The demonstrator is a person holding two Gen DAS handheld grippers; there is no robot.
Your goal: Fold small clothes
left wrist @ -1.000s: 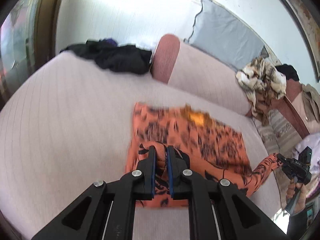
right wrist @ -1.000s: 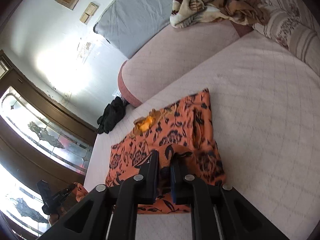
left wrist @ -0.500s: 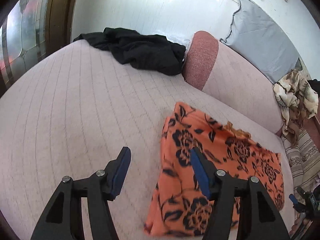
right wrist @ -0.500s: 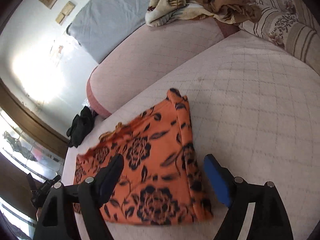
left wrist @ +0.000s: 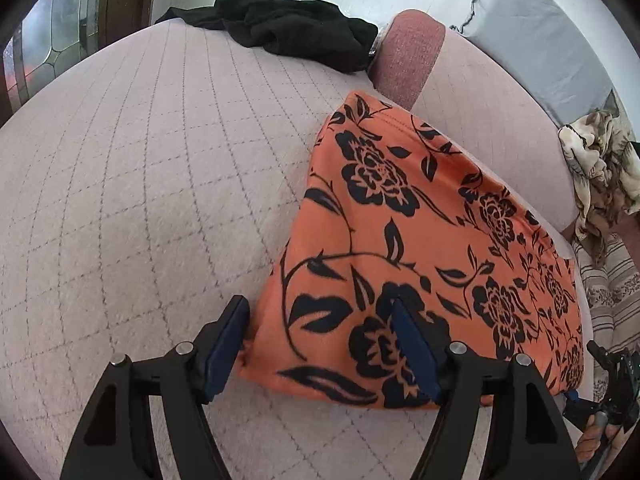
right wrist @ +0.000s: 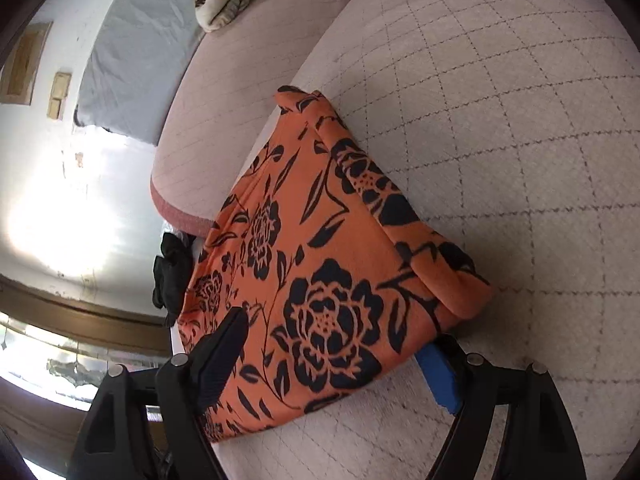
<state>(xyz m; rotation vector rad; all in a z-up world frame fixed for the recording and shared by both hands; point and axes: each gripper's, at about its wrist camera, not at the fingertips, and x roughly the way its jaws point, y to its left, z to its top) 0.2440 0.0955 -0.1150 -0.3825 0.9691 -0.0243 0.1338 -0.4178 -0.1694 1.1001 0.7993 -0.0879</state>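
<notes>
An orange garment with black flowers (left wrist: 420, 240) lies folded flat on the pale quilted couch seat (left wrist: 140, 180). My left gripper (left wrist: 320, 336) is open, its jaws straddling the garment's near left corner, low over the cloth. In the right wrist view the same garment (right wrist: 320, 260) fills the middle. My right gripper (right wrist: 340, 340) is open, its jaws straddling the near right corner, where a rolled fold shows. Neither gripper holds cloth. The right gripper also shows at the far right edge of the left wrist view (left wrist: 608, 376).
A black garment (left wrist: 288, 36) lies at the back of the seat by a red-ended bolster (left wrist: 408, 56). A grey cushion (left wrist: 548, 28) leans on the wall. A tan patterned cloth (left wrist: 600, 172) is heaped at the right. Striped pillows (left wrist: 612, 292) sit beyond.
Both grippers were shut on the garment's edge a second ago. They let go, opened wide, and have since come down close over the two near corners of the folded garment.
</notes>
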